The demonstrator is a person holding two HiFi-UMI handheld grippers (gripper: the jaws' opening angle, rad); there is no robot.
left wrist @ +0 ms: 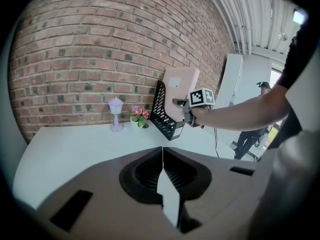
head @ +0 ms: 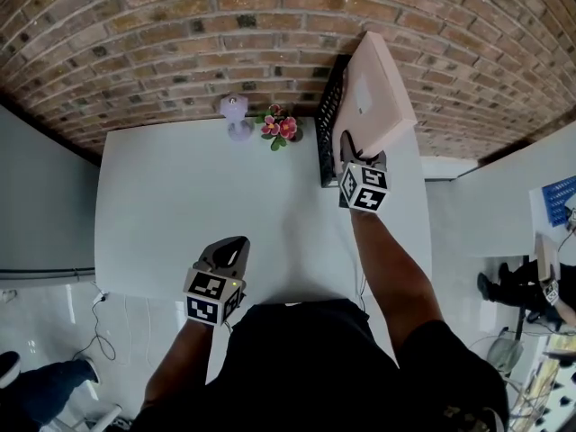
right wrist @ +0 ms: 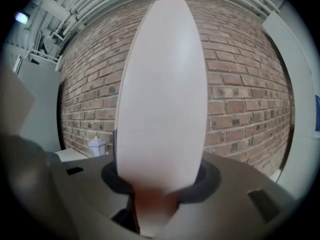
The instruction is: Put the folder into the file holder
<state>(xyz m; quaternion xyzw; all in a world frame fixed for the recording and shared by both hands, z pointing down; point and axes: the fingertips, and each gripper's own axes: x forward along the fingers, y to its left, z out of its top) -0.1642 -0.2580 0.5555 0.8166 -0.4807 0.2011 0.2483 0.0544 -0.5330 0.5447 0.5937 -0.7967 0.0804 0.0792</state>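
A pink folder (head: 378, 88) stands on edge, tilted, beside and above the black mesh file holder (head: 328, 124) at the table's far right. My right gripper (head: 362, 154) is shut on the folder's near lower edge. In the right gripper view the folder (right wrist: 162, 99) rises straight out of the jaws and fills the middle. From the left gripper view, the folder (left wrist: 180, 86) leans at the holder (left wrist: 165, 116), with the right gripper (left wrist: 186, 106) on it. My left gripper (head: 232, 246) hovers at the table's near edge, shut and holding nothing (left wrist: 162, 154).
A small lilac lamp (head: 235, 115) and a pot of pink flowers (head: 279, 126) stand by the brick wall (head: 180, 34), left of the holder. The white table (head: 180, 196) ends close behind the holder's right side. A seated person (head: 531, 286) is at far right.
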